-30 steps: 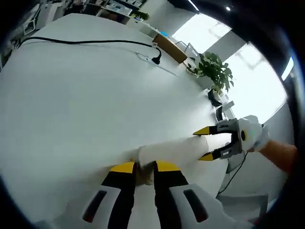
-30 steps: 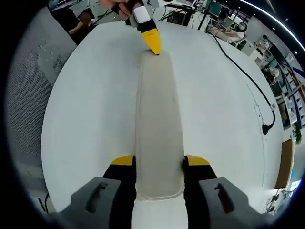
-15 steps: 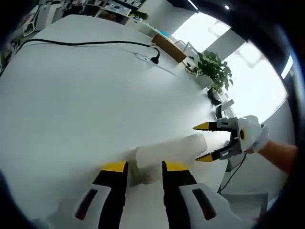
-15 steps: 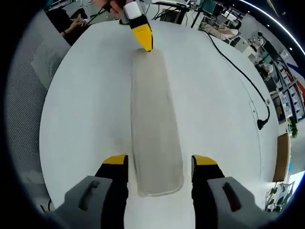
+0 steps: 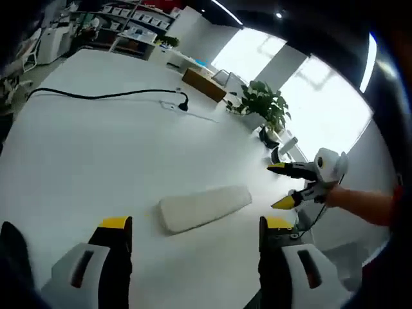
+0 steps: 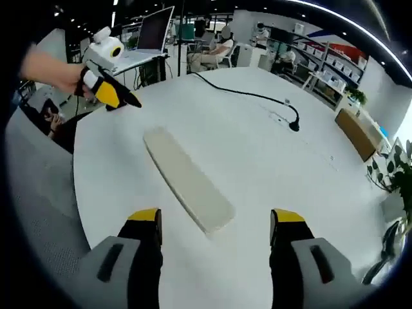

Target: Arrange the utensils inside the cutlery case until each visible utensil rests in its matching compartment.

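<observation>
The closed cutlery case (image 5: 205, 207) lies alone on the white surface (image 5: 96, 148), untouched. The left hand-held gripper (image 5: 193, 223) hovers near it with jaws wide apart; so does the right hand-held gripper (image 6: 215, 215). The left gripper view catches a potted plant (image 5: 261, 106) (by the bright window), the right gripper view a laptop (image 6: 153, 29). A black cable (image 6: 248, 96) crosses the surface.
</observation>
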`<state>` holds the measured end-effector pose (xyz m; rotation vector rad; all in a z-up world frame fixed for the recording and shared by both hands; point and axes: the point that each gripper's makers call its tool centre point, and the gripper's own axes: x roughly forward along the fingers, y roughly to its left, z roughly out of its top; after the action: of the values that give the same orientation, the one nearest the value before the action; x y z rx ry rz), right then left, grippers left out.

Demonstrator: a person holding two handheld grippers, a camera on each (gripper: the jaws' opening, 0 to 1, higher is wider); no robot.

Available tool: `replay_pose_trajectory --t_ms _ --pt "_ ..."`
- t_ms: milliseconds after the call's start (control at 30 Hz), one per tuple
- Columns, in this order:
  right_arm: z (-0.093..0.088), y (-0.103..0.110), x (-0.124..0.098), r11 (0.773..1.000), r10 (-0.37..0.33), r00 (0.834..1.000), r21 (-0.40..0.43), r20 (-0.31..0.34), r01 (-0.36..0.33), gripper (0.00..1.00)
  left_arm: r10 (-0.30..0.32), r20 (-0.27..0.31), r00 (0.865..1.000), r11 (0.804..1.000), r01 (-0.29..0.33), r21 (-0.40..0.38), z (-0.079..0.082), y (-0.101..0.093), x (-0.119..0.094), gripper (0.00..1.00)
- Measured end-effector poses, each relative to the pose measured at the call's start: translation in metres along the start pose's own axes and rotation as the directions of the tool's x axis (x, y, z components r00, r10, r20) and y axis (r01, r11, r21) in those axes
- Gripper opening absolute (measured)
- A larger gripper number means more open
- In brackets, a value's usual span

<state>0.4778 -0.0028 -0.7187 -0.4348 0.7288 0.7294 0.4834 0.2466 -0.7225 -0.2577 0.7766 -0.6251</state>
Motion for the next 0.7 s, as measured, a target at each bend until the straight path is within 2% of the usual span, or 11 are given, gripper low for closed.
replay_pose_trajectory --t_ms 67,267,367,400,433,467,500,533,567,600,700 --pt "0.001 0.004 -0.012 1.000 -0.007 1.000 0.030 0.015 0.006 0.62 0.059 0.008 0.998 0.996 -0.059 0.073 0.003 0.001 -0.012 0.79" --pt "0.020 0.015 -0.066 0.994 -0.091 0.979 0.077 0.183 0.078 0.63 0.007 0.149 0.989 0.983 -0.034 0.183 0.027 -0.040 -0.055 0.86" --pt "0.026 0.020 -0.103 0.986 -0.131 0.948 0.135 0.291 0.095 0.60 0.010 0.205 0.979 0.978 -0.052 0.200 0.031 -0.056 -0.083 0.79" --pt "0.026 0.022 -0.119 0.980 -0.147 0.932 0.178 0.331 0.091 0.61 -0.005 0.243 0.970 0.981 -0.042 0.190 0.033 -0.068 -0.093 0.81" --pt "0.027 0.024 -0.136 0.972 -0.161 0.919 0.217 0.361 0.085 0.62 0.004 0.244 0.970 0.984 -0.047 0.174 0.031 -0.071 -0.101 0.83" --pt "0.027 0.025 -0.149 0.966 -0.178 0.910 0.242 0.375 0.089 0.63 -0.013 0.292 0.956 0.983 -0.041 0.177 0.035 -0.082 -0.112 0.87" --pt "0.030 0.026 -0.170 0.953 -0.214 0.885 0.286 0.413 0.097 0.63 -0.021 0.317 0.948 0.982 -0.041 0.187 0.036 -0.088 -0.121 0.90" --pt "0.032 0.027 -0.177 0.950 -0.222 0.876 0.298 0.429 0.095 0.64 -0.011 0.334 0.943 0.982 -0.052 0.179 0.035 -0.091 -0.132 0.92" --pt "0.037 0.032 -0.195 0.940 -0.241 0.849 0.331 0.471 0.083 0.64 -0.015 0.346 0.938 0.982 -0.051 0.181 0.034 -0.095 -0.139 0.95" --pt "0.038 0.035 -0.207 0.934 -0.252 0.832 0.349 0.494 0.076 0.65 -0.022 0.358 0.933 0.981 -0.048 0.188 0.032 -0.102 -0.146 0.96" --pt "0.036 0.042 -0.240 0.918 -0.291 0.794 0.389 0.533 0.075 0.68 -0.009 0.376 0.927 0.973 -0.079 0.217 0.023 -0.116 -0.172 1.00"
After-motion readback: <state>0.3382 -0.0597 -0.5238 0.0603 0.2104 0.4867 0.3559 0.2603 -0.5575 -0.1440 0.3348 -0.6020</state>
